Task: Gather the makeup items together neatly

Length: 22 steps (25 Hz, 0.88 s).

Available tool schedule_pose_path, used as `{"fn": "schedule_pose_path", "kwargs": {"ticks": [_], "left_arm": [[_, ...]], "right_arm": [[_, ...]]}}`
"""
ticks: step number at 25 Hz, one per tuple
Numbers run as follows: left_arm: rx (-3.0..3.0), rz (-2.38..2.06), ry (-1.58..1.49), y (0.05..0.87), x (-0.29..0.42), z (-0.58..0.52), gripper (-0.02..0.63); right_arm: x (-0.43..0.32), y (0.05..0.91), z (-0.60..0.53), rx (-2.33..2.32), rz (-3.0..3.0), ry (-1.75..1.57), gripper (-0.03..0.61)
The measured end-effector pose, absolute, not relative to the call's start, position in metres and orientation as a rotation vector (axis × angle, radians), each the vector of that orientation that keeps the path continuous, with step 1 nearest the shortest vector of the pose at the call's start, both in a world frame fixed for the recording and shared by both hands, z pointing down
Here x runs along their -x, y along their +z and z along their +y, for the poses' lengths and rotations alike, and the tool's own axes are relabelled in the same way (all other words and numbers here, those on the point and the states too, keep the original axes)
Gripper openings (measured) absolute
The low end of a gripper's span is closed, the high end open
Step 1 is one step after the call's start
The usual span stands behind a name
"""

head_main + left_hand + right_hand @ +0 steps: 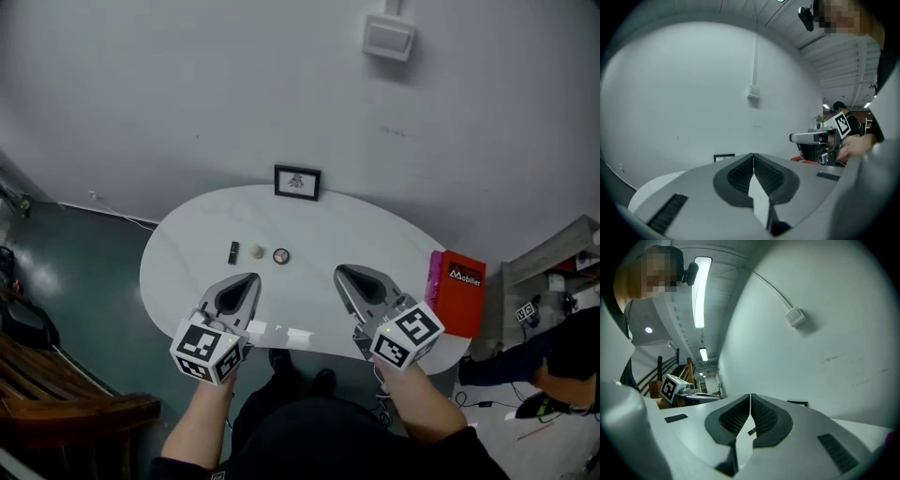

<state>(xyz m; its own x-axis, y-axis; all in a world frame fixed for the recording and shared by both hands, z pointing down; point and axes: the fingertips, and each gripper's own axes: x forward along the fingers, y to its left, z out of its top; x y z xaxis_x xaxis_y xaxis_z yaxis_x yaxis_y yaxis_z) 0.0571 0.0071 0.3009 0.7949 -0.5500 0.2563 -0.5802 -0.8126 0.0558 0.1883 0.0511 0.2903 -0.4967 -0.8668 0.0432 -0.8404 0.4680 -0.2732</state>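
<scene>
Three small makeup items lie in a row on the white oval table [187, 246]: a black tube [233, 252], a beige round piece [257, 251] and a round compact [280, 256]. My left gripper [252, 278] hovers over the near part of the table just in front of them, its jaws shut with nothing between them. My right gripper [339, 272] hangs to the right at the same distance, likewise shut and empty. In the left gripper view the pads meet at the tip [753, 155]; in the right gripper view they meet too [750, 395]. Both point level toward the wall.
A small framed picture [296, 182] stands at the table's far edge against the grey wall. A red box [458, 292] with a pink item beside it sits at the table's right end. A wooden chair [66, 394] is at the lower left. Cables and gear lie on the floor at right.
</scene>
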Motion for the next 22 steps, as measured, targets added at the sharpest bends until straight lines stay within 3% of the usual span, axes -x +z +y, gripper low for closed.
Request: {"fn": "schedule_pose_path", "kwargs": {"ticks": [8, 22], "left_arm": [[-2.884, -0.849, 0.401, 0.274, -0.05, 0.053, 0.014], [-2.958, -1.189, 0.226, 0.221, 0.006, 0.035, 0.014]], "right_arm": [[-0.182, 0.253, 0.097, 1.506, 2.658, -0.2, 0.035], [-0.145, 0.211, 0.091, 1.68, 2.571, 0.009, 0.035]]}}
